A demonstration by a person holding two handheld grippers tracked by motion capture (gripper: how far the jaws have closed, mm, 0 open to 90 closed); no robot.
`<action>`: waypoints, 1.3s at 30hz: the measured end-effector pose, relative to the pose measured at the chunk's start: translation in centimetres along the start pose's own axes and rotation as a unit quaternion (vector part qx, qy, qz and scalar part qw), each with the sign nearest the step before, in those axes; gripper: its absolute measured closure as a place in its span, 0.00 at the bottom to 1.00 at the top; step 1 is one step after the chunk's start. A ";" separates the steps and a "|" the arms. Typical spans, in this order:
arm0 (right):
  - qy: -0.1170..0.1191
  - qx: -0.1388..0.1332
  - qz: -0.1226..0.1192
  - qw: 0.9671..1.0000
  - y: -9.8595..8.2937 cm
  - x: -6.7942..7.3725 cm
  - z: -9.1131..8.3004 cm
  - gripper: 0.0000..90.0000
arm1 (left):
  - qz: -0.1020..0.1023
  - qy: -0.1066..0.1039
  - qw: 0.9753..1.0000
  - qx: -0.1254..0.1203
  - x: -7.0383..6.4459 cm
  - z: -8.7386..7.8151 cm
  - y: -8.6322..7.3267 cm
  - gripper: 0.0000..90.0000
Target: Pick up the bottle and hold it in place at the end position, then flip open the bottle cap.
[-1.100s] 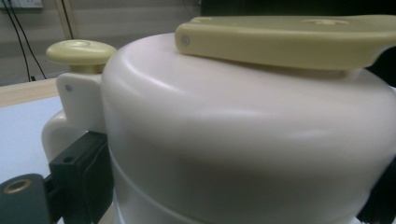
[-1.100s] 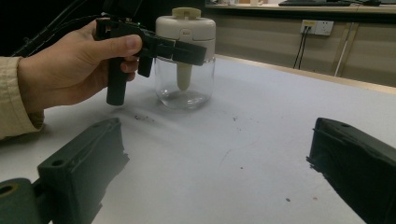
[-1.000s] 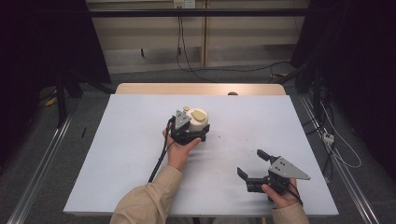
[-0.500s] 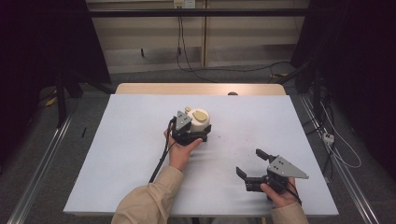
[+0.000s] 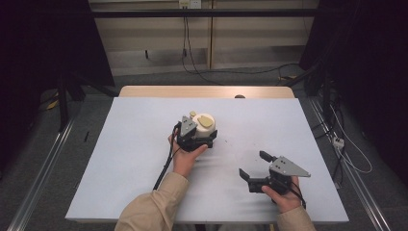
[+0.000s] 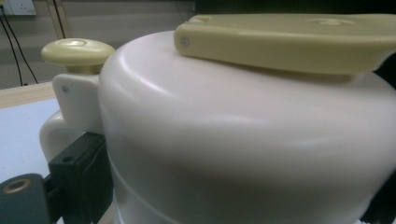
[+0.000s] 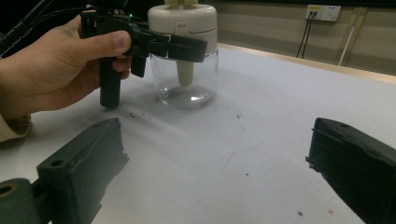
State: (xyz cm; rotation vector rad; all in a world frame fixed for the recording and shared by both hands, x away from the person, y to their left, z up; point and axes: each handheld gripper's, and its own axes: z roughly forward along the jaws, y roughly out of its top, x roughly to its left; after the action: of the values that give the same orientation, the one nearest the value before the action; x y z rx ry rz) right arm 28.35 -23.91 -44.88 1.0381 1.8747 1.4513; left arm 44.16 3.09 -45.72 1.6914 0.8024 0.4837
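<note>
Mid-frame in the high view: left gripper (image 5: 201,136) clamped round the cream-lidded glass jar (image 5: 205,126) standing on the white table (image 5: 120,144). Lower right: right gripper (image 5: 254,166), jaws spread wide, holding nothing.

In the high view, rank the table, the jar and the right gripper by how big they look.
1. Table, by far the largest.
2. Right gripper with its grey plate.
3. Jar, partly hidden by the left gripper, so its rank below the right gripper is unsure.

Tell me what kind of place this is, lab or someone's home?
Most likely a lab or data-collection bench, not a home. A table under a plain white sheet stands between metal floor rails, with dark curtains at the sides and cables running from wall sockets. The person holds two camera-fitted grippers.
</note>
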 end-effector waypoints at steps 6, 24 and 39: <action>0.016 0.015 -0.004 1.000 0.5 0.5 1.3 0.05 | -0.001 0.000 1.000 -0.007 0.0 0.0 -0.1 0.07; 0.007 0.032 0.041 0.999 3.5 0.2 4.5 0.10 | 0.004 0.000 1.000 -0.005 0.0 0.0 -0.2 0.07; 0.039 0.042 0.064 0.996 4.9 0.0 6.9 0.46 | 0.006 0.000 1.000 -0.002 0.0 -0.1 -0.2 0.07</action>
State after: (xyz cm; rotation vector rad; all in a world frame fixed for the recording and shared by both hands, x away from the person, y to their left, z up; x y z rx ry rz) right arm 35.02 -19.58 -41.98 1.1751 1.9715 1.5163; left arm 44.12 3.18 -45.86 1.6926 0.7919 0.4940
